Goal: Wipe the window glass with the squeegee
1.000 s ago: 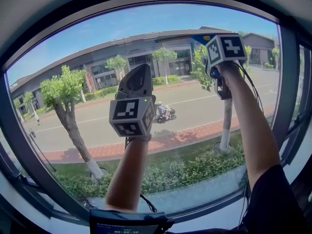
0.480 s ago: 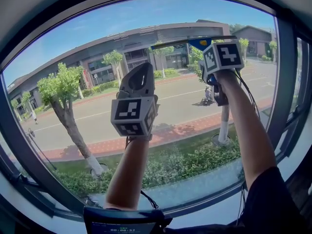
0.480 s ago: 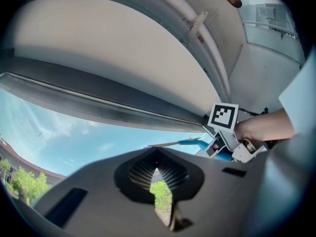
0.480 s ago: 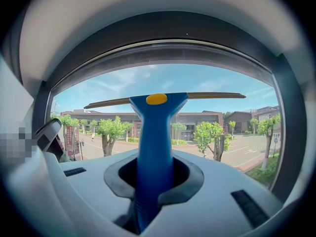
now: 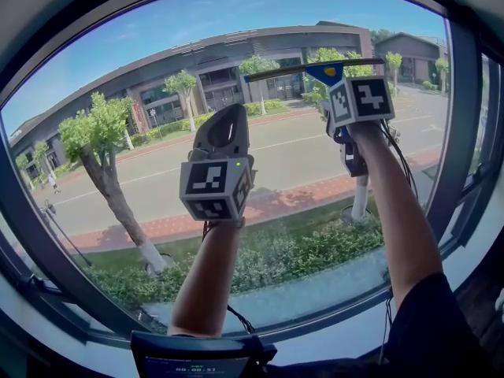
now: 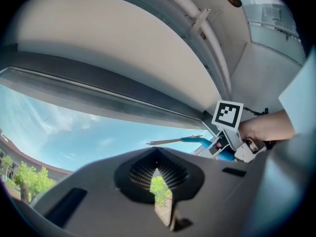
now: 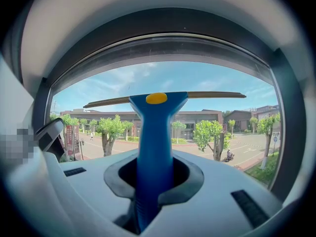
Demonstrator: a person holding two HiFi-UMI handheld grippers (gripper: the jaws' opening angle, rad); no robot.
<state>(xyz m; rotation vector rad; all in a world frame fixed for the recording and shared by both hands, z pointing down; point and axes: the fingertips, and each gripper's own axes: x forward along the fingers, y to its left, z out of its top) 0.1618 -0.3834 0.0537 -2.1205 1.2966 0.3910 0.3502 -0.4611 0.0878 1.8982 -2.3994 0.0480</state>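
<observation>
The left claw [image 5: 227, 128] has a dark grey shell and the right claw [image 7: 155, 179] a white one. Each bears a cube [image 5: 214, 187] of black-and-white square markers. Thin black cables [image 5: 402, 153] run along the right arm, above a black short sleeve [image 5: 433, 321].

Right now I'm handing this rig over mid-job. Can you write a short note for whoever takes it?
Left claw: shut, empty, held up in front of the glass, mid-pane.
Right claw: shut on the squeegee handle, arm raised.
Squeegee: blade roughly level, high on the pane's right side. Whether it touches the glass can't be told.
Done: unclear, as the glass shows no streaks or wet marks either way.
Left: probably draw the blade down the pane, then cover the left part.
</observation>
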